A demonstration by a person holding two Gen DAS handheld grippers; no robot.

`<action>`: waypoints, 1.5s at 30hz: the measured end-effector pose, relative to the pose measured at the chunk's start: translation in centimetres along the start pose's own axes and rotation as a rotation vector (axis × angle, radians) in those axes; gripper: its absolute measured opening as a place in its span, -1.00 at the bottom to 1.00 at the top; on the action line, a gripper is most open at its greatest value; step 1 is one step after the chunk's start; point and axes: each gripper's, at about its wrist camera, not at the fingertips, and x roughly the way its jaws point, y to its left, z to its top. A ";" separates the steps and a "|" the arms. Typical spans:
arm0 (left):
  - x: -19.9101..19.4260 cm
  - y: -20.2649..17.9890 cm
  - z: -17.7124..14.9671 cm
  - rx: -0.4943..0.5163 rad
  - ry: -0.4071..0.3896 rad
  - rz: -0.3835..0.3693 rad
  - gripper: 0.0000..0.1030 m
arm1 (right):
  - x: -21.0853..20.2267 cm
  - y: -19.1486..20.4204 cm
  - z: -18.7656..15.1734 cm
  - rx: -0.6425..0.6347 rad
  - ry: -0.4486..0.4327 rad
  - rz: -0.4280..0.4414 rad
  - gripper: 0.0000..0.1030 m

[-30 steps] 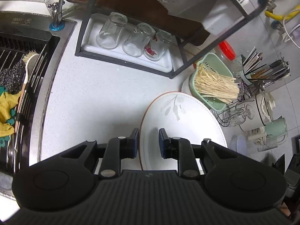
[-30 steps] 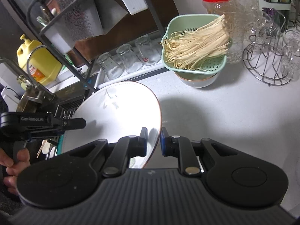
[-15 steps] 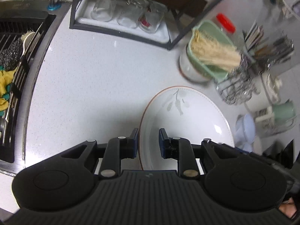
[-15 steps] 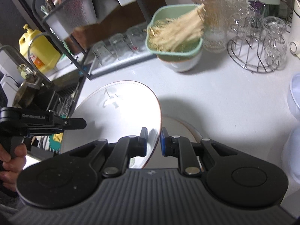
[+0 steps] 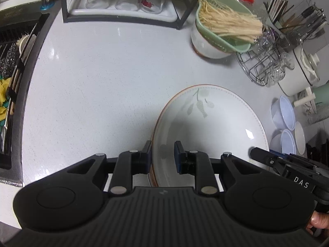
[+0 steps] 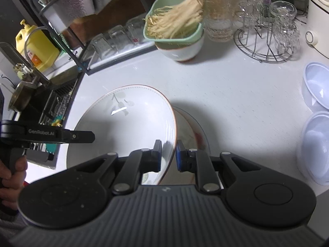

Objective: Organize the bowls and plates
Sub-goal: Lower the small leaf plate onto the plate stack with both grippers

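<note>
Both grippers hold one thing together: a large white ceramic plate with a thin brown rim and a grey-green leaf print (image 5: pixel 207 121). The left gripper (image 5: pixel 162 156) is nearly closed and pinches the plate's left rim, one pad outside & one inside. The right gripper (image 6: pixel 168 154) is closed as well, on the opposite rim, w/ the edge between its two pads. So the plate hangs between the two hands, above the pale speckled countertop (image 5: pixel 102 78), not resting on it.

The relation that matters, I think: directly under the right side of the held plate lies a second plate, white w/ a reddish mark (image 6: pixel 193 138), flat on the counter. In the right wrist view the held plate is tilted, its right edge high and seen almost edge-on, its bowl side facing left toward the left gripper. The lower plate shows only past that right edge, so it lies just below and slightly right of the right gripper; that hand is the nearer one to it.

The plate is round, so no real long axis; the line between the two grips is the axis for handling. Its leaf print points away from both hands, toward the green strainer of pale noodles (image 5: pixel 224 26). My guess for next: level the plate, lower it onto the second one.

Risk: rim slips if one hand drops faster.
</note>
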 end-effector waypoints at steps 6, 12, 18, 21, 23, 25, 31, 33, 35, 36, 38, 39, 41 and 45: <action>1.0 -0.6 -0.6 0.008 0.023 0.046 -0.52 | 0.4 -0.8 -0.7 -0.019 0.040 0.011 -0.67; 1.3 -1.4 -0.4 0.032 0.021 0.094 -0.52 | 1.4 -1.4 -0.8 -0.034 0.069 0.029 -0.67; 1.8 -2.5 -0.4 0.068 0.021 0.156 -0.52 | 2.3 -1.8 -1.1 -0.054 0.090 0.039 -0.67; 2.0 -2.6 -0.5 0.053 0.038 0.160 -0.52 | 2.5 -2.1 -1.1 -0.059 0.092 0.046 -0.67; 2.3 -2.4 -0.6 0.027 0.051 0.159 -0.52 | 2.6 -2.2 -1.0 -0.064 0.091 0.048 -0.67; 2.5 -2.5 -0.6 0.025 0.054 0.171 -0.52 | 2.7 -2.3 -0.9 -0.076 0.089 0.050 -0.67; 2.7 -2.8 -0.2 0.006 0.066 0.200 -0.52 | 3.1 -2.4 -0.6 -0.097 0.077 0.058 -0.68; 2.6 -2.8 -0.1 -0.009 0.067 0.198 -0.52 | 3.1 -2.5 -0.5 -0.097 0.076 0.059 -0.68; 2.5 -2.9 0.0 -0.016 0.060 0.200 -0.51 | 3.0 -2.6 -0.3 -0.096 0.067 0.058 -0.69; 2.4 -3.0 0.0 -0.017 0.054 0.202 -0.51 | 2.9 -2.6 -0.1 -0.094 0.062 0.057 -0.70; 2.3 -3.3 0.0 -0.012 0.054 0.211 -0.51 | 2.9 -2.7 0.1 -0.093 0.056 0.053 -0.70; 2.3 -3.4 -0.1 -0.008 0.054 0.216 -0.51 | 2.8 -2.6 0.2 -0.099 0.053 0.049 -0.69; 2.3 -3.6 -0.2 -0.008 0.053 0.220 -0.51 | 2.8 -2.6 0.3 -0.108 0.047 0.046 -0.70; 2.0 -3.5 -0.3 -0.026 0.043 0.203 -0.51 | 2.5 -2.7 0.5 -0.118 0.031 0.037 -0.68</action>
